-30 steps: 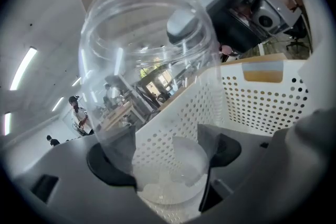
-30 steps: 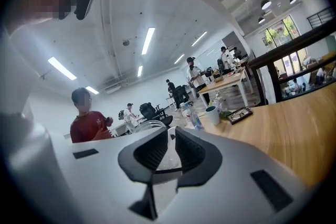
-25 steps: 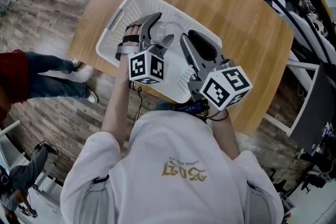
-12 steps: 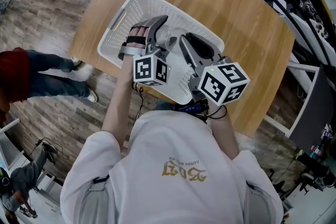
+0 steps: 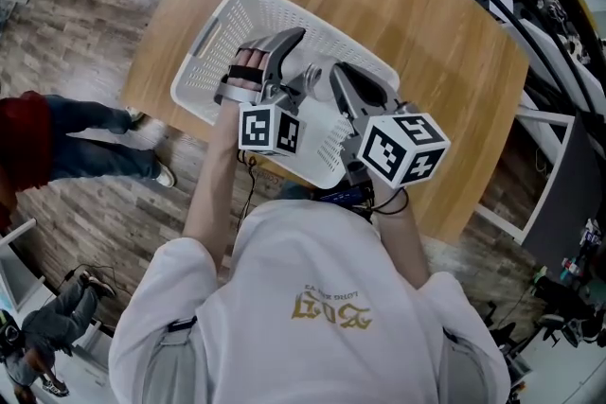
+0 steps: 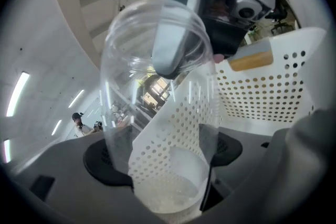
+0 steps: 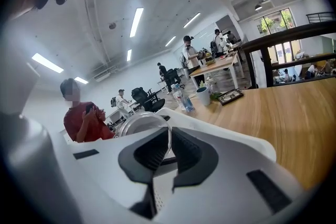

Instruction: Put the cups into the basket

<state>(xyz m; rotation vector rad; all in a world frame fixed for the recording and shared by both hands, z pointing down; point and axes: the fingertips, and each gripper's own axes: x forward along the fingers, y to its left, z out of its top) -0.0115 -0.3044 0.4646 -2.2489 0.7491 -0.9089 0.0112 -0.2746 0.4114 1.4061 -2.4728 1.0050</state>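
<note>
Moved the left gripper (image 6: 165, 165), clamped on the base of the clear plastic cup (image 6: 157, 86), closer to the right gripper (image 7: 169, 144), pinched on its rim, over the white perforated plastic basket (image 5: 241, 19); probably close to release.

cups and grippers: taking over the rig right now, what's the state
Left gripper: shut on the clear cup, low on its body.
Right gripper: shut on the same cup's rim, one jaw inside the mouth.
The cup is held over the white basket on the wooden table, not released.
Done: no cup seen lying in the basket, though the grippers hide part of it.
Left: lower the cup in, open both grippers.
</note>
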